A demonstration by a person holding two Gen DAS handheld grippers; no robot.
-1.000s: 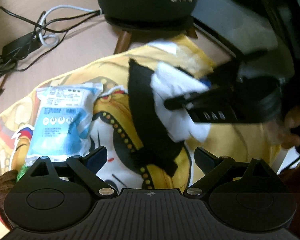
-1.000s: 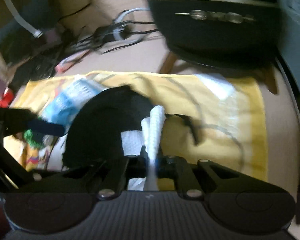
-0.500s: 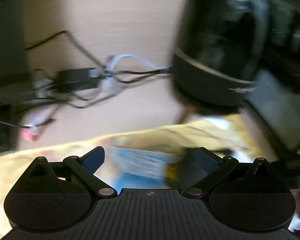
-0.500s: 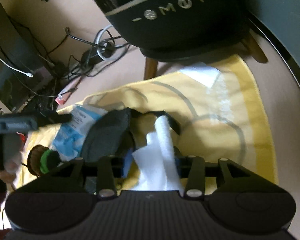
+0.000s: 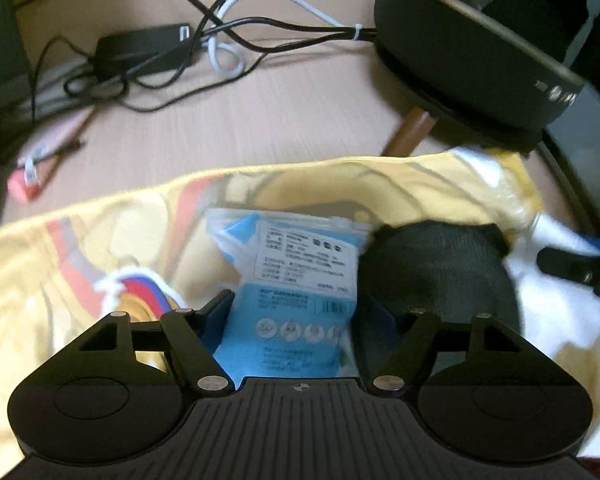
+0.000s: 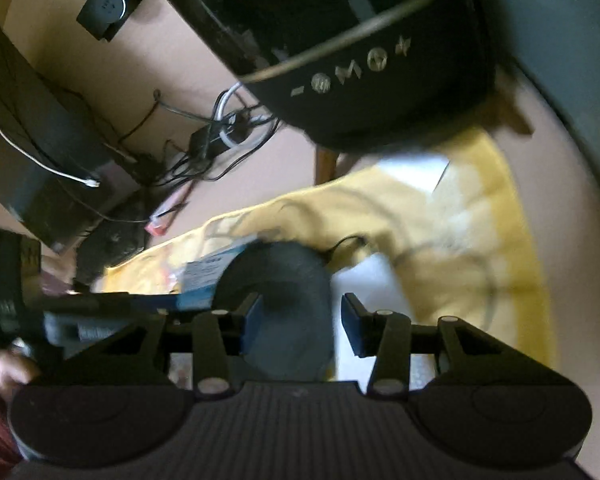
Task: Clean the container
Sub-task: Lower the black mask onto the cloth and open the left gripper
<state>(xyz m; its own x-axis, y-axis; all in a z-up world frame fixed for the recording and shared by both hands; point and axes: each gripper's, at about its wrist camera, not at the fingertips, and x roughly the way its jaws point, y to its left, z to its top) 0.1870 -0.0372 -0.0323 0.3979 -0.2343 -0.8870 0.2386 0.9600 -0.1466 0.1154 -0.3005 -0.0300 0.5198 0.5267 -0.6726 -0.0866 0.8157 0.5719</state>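
A black rounded container [image 5: 432,272] lies on a yellow printed cloth [image 5: 80,240]. Beside it on the left is a blue and white wipe packet [image 5: 292,280]. My left gripper [image 5: 296,312] is open, low over the cloth, and its fingers straddle the packet's near end. A white tissue [image 5: 552,300] lies to the right of the container. In the right wrist view my right gripper [image 6: 302,314] is open with the black container [image 6: 276,292] in front of the gap. The white tissue [image 6: 364,280] lies loose by its right finger. The left gripper [image 6: 60,320] shows at the left, held by a hand [image 6: 8,364].
A large black appliance [image 5: 472,48] with a row of buttons stands on a wooden foot [image 5: 412,132] behind the cloth. Tangled cables and a power adapter [image 5: 140,48] lie at the back left on the beige table [image 5: 260,120]. A pink item [image 5: 24,184] lies at the left.
My right gripper was shut on the white tissue and now stands open, with the tissue lying on the cloth. My left gripper swung up toward the appliance, then came back down over the blue packet.
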